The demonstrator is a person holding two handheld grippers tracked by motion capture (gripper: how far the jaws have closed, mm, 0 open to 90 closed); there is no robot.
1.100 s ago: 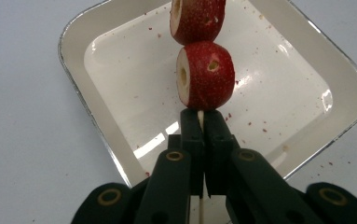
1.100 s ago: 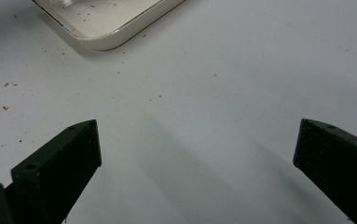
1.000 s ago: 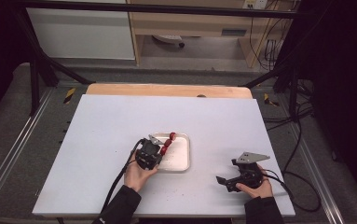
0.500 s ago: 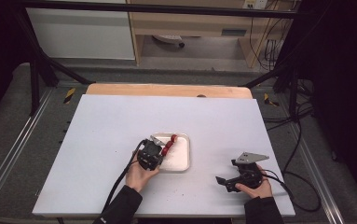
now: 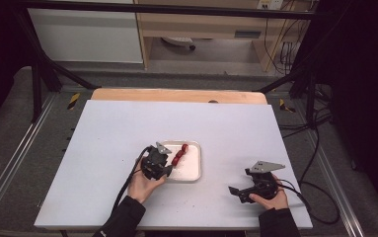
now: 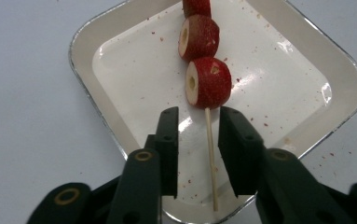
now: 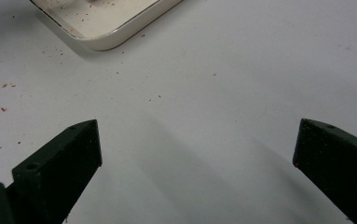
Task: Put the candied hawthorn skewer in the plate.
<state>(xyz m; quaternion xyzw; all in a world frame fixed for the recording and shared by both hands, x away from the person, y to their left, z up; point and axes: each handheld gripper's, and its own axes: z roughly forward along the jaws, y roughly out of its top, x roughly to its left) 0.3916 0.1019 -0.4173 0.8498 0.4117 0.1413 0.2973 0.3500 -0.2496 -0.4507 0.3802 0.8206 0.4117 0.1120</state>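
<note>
A wooden skewer with red fruit pieces (image 6: 207, 83) lies in a shallow white tray (image 6: 80, 56). My left gripper (image 6: 198, 116) is over the tray's near edge. Its jaws have just been opening, and the bare stick (image 6: 209, 149) lies loose between them without touching the pads. From the high view the skewer (image 5: 179, 154) sits in the left part of the tray (image 5: 194, 170), with the left gripper (image 5: 166, 159) at its near end. My right gripper (image 5: 238, 181) rests on the table to the tray's right. Its jaws (image 7: 197, 140) are spread wide with nothing between them.
The white tabletop (image 5: 102, 138) carries red crumbs around the tray. A corner of the tray (image 7: 106, 39) shows ahead of the right gripper. A wooden strip (image 5: 176, 95) runs along the table's far edge, with metal rails and cables beyond the sides.
In the high view the left hand has shifted only slightly at the tray's edge. The skewer stays lying in the tray. The right hand has not moved.
</note>
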